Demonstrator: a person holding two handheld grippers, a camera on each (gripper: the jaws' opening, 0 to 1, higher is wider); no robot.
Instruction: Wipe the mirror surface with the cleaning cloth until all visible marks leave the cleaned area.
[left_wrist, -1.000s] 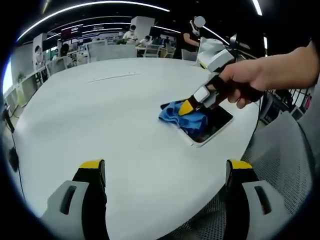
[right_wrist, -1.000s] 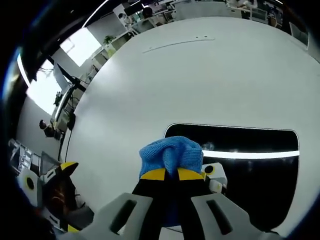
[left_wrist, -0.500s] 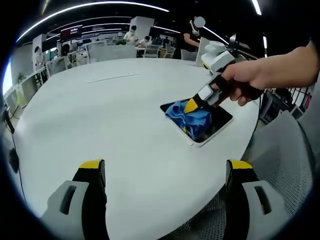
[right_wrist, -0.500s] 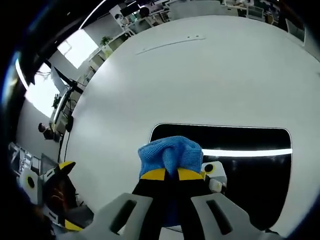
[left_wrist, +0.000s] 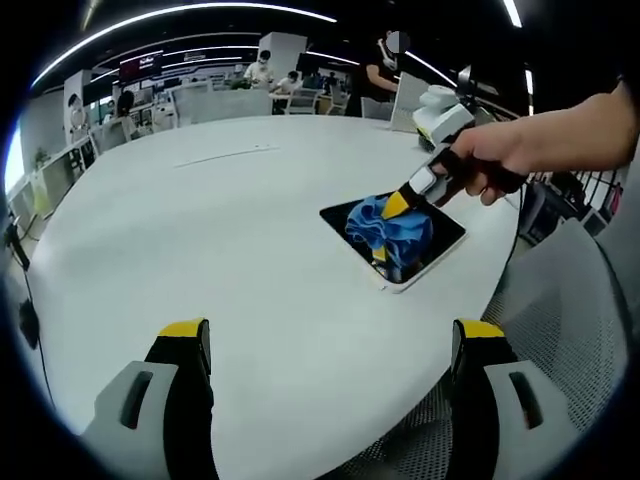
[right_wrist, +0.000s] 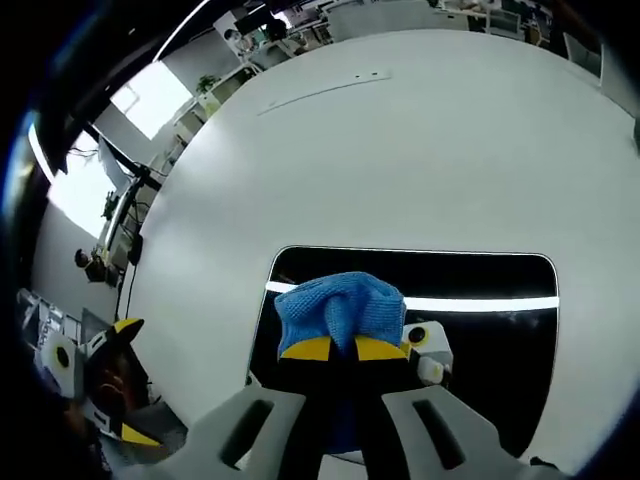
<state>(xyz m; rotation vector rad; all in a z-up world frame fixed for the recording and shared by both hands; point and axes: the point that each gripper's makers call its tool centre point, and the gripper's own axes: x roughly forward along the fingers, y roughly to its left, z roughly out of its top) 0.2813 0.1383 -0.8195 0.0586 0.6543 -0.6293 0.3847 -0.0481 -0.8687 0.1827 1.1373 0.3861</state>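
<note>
The right gripper (right_wrist: 333, 348) pinches the blue cleaning cloth (right_wrist: 340, 309) against the dark mirror (right_wrist: 480, 350). The left gripper (left_wrist: 330, 345) hovers over the white table (left_wrist: 200, 230), jaws wide apart, holding nothing.

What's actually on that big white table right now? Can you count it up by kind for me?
Mirrors: 1, the mirror lying flat
Cloths: 1, the blue cloth pinched by the right gripper on the mirror
Total: 2 things on the white table

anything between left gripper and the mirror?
Nothing: in the left gripper view, bare white table runs from the open left gripper up to the mirror, where the right gripper presses the blue cloth.
</note>
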